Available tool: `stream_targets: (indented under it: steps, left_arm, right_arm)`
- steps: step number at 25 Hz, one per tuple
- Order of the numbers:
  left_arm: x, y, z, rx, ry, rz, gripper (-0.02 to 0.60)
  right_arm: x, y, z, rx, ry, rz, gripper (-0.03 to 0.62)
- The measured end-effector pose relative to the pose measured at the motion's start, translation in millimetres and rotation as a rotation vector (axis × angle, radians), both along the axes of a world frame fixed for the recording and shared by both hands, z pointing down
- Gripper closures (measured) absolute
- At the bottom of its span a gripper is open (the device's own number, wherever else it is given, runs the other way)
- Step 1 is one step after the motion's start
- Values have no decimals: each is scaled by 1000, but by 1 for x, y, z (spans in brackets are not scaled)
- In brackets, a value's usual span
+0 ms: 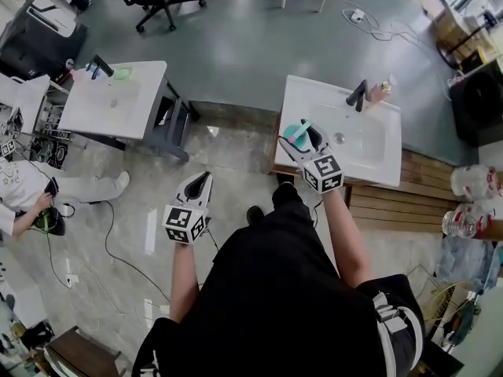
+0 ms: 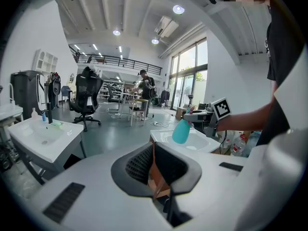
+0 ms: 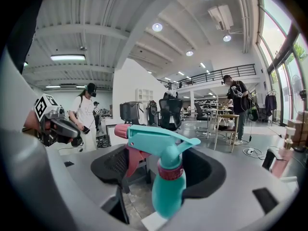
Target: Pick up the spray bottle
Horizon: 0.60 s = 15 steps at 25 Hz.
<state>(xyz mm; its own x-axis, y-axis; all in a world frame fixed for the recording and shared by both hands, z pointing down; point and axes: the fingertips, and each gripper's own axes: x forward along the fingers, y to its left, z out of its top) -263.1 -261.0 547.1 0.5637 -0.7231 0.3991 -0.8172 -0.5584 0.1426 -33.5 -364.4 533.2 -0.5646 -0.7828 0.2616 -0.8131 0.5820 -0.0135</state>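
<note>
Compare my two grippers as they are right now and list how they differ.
The right gripper is clamped on the teal spray bottle; the left gripper is shut and empty. The right gripper's jaws stand wide around the bottle, while the left gripper's jaws meet. The right gripper is over the corner of the white sink, and the left gripper is over the floor. Both are white.

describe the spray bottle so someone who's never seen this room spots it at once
Go to the white sink with the black tap, on the right in the head view. Above its left edge the right gripper holds the spray bottle: teal body and head, pink nozzle and trigger, red collar, unlike the pale pinkish bottle by the tap.
</note>
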Motion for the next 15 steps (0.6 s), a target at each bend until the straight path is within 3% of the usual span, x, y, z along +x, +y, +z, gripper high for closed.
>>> stream_targets:
  steps: [15]
  left_arm:
    - [13, 20, 1, -6, -10, 15, 551]
  right_arm:
    - [13, 15, -1, 5, -24, 24, 247]
